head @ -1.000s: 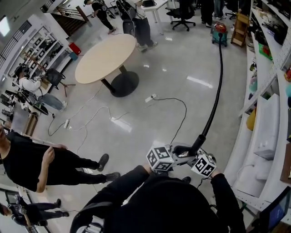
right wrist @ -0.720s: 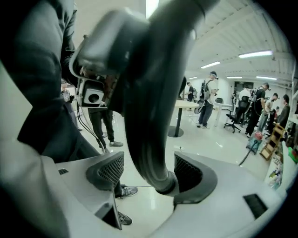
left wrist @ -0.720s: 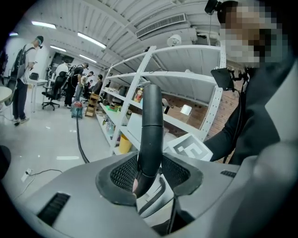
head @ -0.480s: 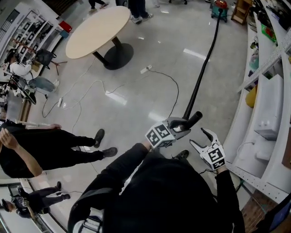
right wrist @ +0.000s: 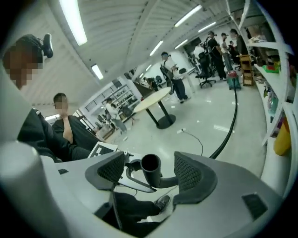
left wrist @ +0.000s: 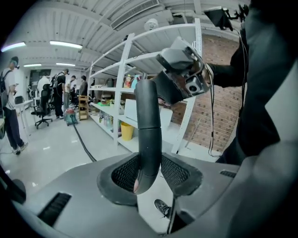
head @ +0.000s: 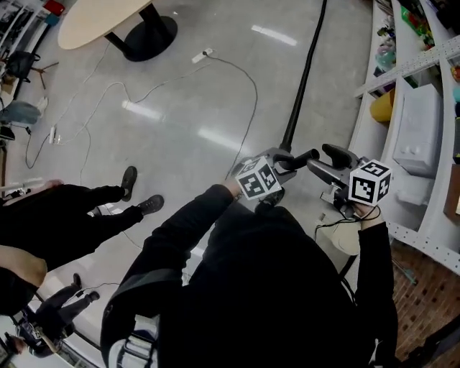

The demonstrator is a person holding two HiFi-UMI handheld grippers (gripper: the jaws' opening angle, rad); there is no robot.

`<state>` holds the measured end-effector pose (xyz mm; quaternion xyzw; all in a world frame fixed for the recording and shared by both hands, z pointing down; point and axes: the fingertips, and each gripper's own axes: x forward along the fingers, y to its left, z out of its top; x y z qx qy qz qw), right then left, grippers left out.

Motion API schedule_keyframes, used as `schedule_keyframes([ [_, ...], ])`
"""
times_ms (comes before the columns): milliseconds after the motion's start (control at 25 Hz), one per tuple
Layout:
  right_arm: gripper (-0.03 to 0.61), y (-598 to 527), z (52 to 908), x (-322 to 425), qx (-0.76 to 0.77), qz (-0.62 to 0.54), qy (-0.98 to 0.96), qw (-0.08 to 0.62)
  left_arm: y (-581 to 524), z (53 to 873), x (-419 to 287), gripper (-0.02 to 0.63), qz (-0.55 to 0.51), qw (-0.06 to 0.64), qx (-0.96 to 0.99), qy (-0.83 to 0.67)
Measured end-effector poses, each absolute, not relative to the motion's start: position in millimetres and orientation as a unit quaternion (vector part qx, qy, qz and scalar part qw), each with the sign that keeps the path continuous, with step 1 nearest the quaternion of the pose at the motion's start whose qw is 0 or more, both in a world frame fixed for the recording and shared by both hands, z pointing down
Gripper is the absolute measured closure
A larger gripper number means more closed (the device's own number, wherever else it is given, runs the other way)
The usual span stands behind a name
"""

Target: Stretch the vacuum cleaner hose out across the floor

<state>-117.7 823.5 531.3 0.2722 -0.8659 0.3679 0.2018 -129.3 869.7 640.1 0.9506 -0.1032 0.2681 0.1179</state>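
Now left gripper (left wrist: 151,173) clamps hose (left wrist: 148,116) between right gripper's (right wrist: 150,171) just-parted fingers (right wrist: 188,173).

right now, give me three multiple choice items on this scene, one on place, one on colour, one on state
1. In the head view, the round table lies where from the hose? A right B left C on it
2. Colour of the hose? A black B red C white
3. The right gripper is: A shut on the hose B shut on a cable C open
B, table upper left, hose to its right; A, black all along; C, jaws just opened, pads clear of the hose.
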Motion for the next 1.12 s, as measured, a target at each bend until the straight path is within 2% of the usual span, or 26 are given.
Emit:
schedule_keyframes([
  [120, 0.255, 846, 566, -159, 0.254, 0.372, -0.833, 0.322, 882, 654, -151, 0.449, 0.277, 0.100, 0.951, -0.090],
  [160, 0.304, 851, 576, -166, 0.253, 0.362, -0.821, 0.362, 885, 658, -158, 0.449, 0.280, 0.094, 0.951, -0.086],
  [200, 0.420, 855, 584, -172, 0.255, 0.350, -0.811, 0.394, 887, 662, -165, 0.449, 0.285, 0.086, 0.951, -0.082],
  [240, 0.420, 858, 589, -177, 0.258, 0.342, -0.803, 0.414, 888, 665, -171, 0.449, 0.289, 0.076, 0.951, -0.078],
  [560, 0.420, 878, 609, -202, 0.309, 0.364, -0.767, 0.428, 908, 684, -201, 0.457, 0.320, 0.014, 0.947, -0.037],
  [880, 0.422, 894, 636, -188, 0.294, 0.354, -0.760, 0.458, 923, 705, -193, 0.457, 0.373, -0.041, 0.926, -0.048],
  [1000, 0.423, 906, 660, -166, 0.315, 0.324, -0.757, 0.472, 935, 711, -197, 0.342, 0.376, -0.009, 0.922, -0.094],
  [1120, 0.423, 915, 690, -131, 0.327, 0.320, -0.752, 0.475, 947, 728, -215, 0.342, 0.385, 0.083, 0.909, -0.136],
])
